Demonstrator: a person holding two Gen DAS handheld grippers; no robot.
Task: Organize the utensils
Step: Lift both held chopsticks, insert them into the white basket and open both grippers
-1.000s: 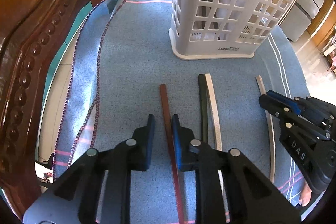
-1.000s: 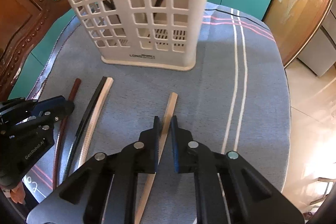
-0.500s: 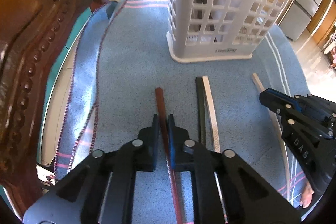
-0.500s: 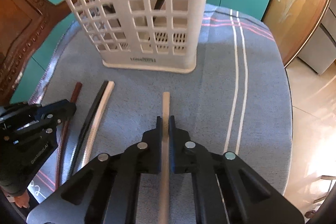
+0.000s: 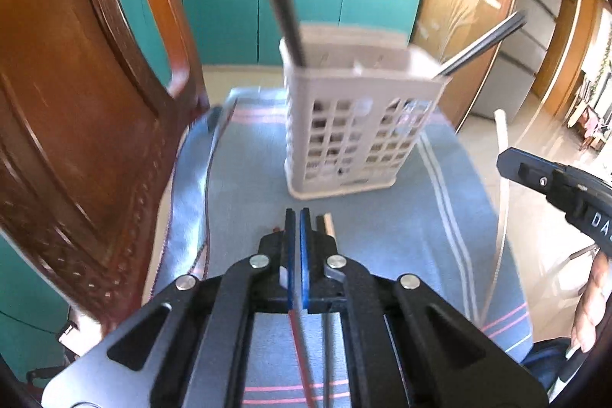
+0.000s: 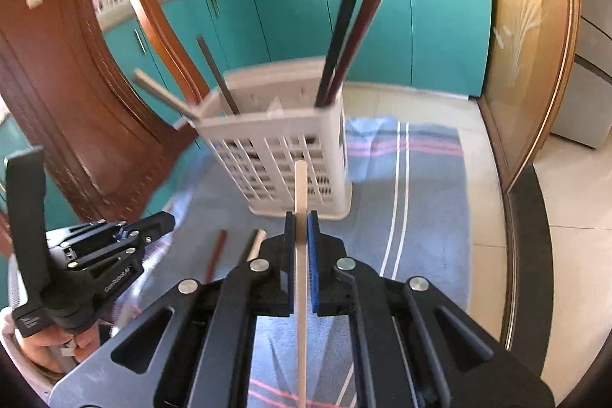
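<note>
A white lattice utensil holder (image 5: 355, 136) (image 6: 279, 148) stands on the blue cloth and holds several chopsticks. My left gripper (image 5: 294, 217) is shut on a reddish-brown chopstick (image 5: 300, 354). It shows at the left of the right wrist view (image 6: 168, 218), and that chopstick (image 6: 216, 255) slants down to the cloth there. My right gripper (image 6: 301, 218) is shut on a pale wooden chopstick (image 6: 301, 186) and holds it above the cloth, pointing at the holder. The right gripper (image 5: 505, 159) and pale chopstick (image 5: 501, 201) show at the right of the left wrist view.
A black chopstick (image 5: 329, 350) and a cream one (image 5: 328, 220) lie on the cloth beside my left gripper. A carved wooden chair (image 5: 76, 140) stands close on the left. The cloth (image 5: 420, 217) ends at the right, over tiled floor. Teal cabinets (image 6: 382, 25) stand behind.
Both grippers have risen and tilted up, each shut on its chopstick. The pale chopstick is lifted off the cloth. The holder's top and the kitchen behind have come into view.
</note>
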